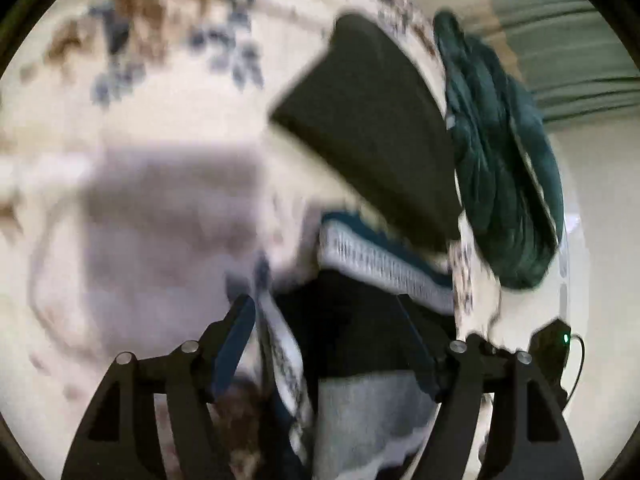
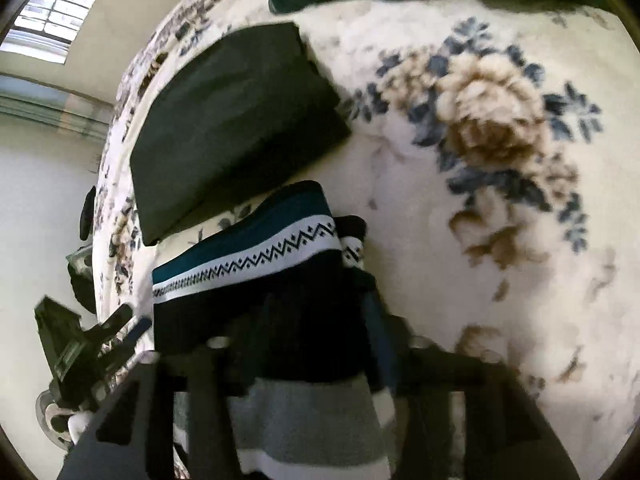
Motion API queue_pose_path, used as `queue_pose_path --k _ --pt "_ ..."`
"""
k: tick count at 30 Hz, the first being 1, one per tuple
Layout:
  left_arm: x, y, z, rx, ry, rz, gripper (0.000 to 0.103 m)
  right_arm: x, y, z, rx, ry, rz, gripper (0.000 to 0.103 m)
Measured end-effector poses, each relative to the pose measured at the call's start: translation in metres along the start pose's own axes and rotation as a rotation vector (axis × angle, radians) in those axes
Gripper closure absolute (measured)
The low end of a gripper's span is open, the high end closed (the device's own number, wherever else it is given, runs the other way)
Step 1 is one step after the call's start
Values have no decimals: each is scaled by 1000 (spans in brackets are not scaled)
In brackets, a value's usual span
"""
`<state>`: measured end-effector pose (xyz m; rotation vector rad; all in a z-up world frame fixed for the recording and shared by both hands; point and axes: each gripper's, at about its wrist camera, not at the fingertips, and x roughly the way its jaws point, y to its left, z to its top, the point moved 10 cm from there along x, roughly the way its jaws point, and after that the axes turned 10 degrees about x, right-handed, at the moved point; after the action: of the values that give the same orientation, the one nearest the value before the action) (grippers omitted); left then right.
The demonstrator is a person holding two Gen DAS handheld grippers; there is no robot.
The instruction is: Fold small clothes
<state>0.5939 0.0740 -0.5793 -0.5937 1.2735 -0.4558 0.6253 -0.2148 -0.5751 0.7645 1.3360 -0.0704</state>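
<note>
A small patterned sweater (image 2: 256,272), black with teal, white zigzag and grey bands, lies on the floral bedspread (image 2: 460,240). It also shows in the left wrist view (image 1: 384,272), blurred. My left gripper (image 1: 328,320) is open, its fingers spread over the sweater's black and grey part, with a fold of the white band beside the left finger (image 1: 236,344). My right gripper (image 2: 316,320) sits low over the sweater; its fingers are dark against the black cloth and I cannot tell how the jaws stand. The left gripper (image 2: 100,344) shows at the bed's edge in the right wrist view.
A folded dark green garment (image 2: 236,120) lies just beyond the sweater; it also shows in the left wrist view (image 1: 372,128). A crumpled teal cloth (image 1: 504,168) lies at the far side of the bed. The bed edge and floor (image 2: 40,208) are at left.
</note>
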Motion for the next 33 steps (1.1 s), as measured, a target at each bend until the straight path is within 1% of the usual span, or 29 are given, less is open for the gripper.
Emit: queue_pose_path --k 2,3,4,5,6,7,8,9,10,11,12,13,14,15,16,17,18,20,21,22,24,25,26,27,28,30,31,32,33 --pt "23 -2 -11 11 64 16 34 3 -7 -12 13 41 11 52" --pt "39 -6 -19 23 91 0 35 6 -9 -17 15 52 3 52" --pt "46 -9 -22 31 98 3 43 10 -12 -22 16 61 -10 52" --pt "47 -17 -21 48 71 -13 73 15 -16 -28 18 77 -19 52" --pt "44 -26 -19 62 54 -50 78 22 -17 -34 21 93 -21 52" --pt "36 -41 -15 64 16 -127 79 27 -20 -39 26 108 -23 52" --pt "30 -49 -11 36 -14 -205 79 30 -23 -43 36 118 -19 52" --pt "24 -51 -8 -15 -28 -308 79 29 -23 -43 43 106 -3 53" --pt "23 -48 -7 -61 -30 -365 79 29 -23 -43 50 96 7 59" --pt "29 -32 -7 -124 -12 -374 79 27 -28 -43 66 85 18 62" --pt "37 -17 -7 -139 10 -333 78 26 -31 -43 80 83 30 67" --pt "47 2 -8 -133 44 -256 72 25 -35 -44 89 85 43 70" --pt "51 13 -9 -149 71 -234 61 24 -37 -44 93 88 42 70" --pt "51 13 -9 -158 82 -238 56 22 -39 -45 92 91 39 70" --pt "43 10 -6 -143 75 -233 52 19 -38 -47 87 96 37 70" --pt "34 6 -2 -115 54 -217 43 14 -38 -48 79 101 27 70" --pt "22 1 1 -87 30 -201 37 8 -37 -50 61 107 15 70" --pt "3 -14 2 -54 -16 -200 33 -6 -38 -54 35 112 -3 61" --pt "-3 -16 2 -41 -30 -193 31 -15 -41 -55 26 110 -5 50" --pt "-16 -20 -2 -28 -50 -171 27 -25 -43 -57 15 106 -5 42" --pt "-38 -29 -15 -8 -98 -136 26 -43 -48 -63 -7 114 -19 36" --pt "-52 -30 -30 -11 -111 -110 26 -52 -52 -67 -22 120 -26 34" --pt "-55 -30 -38 -18 -119 -97 26 -60 -55 -72 -36 128 -27 34" --pt "-66 -29 -56 -36 -136 -87 26 -69 -61 -79 -49 142 -31 34" --pt "-69 -27 -67 -56 -145 -79 26 -75 -66 -86 -54 154 -42 34" --pt "-63 -17 -103 -146 -156 -72 26 -87 -81 -102 -50 193 -46 32" --pt "-52 -15 -115 -177 -150 -78 26 -86 -82 -113 -39 206 -44 31" --pt "-41 -8 -129 -210 -136 -59 26 -86 -86 -120 -32 216 -42 31" --pt "-32 -3 -138 -212 -134 -38 26 -83 -90 -131 -31 237 -35 31"
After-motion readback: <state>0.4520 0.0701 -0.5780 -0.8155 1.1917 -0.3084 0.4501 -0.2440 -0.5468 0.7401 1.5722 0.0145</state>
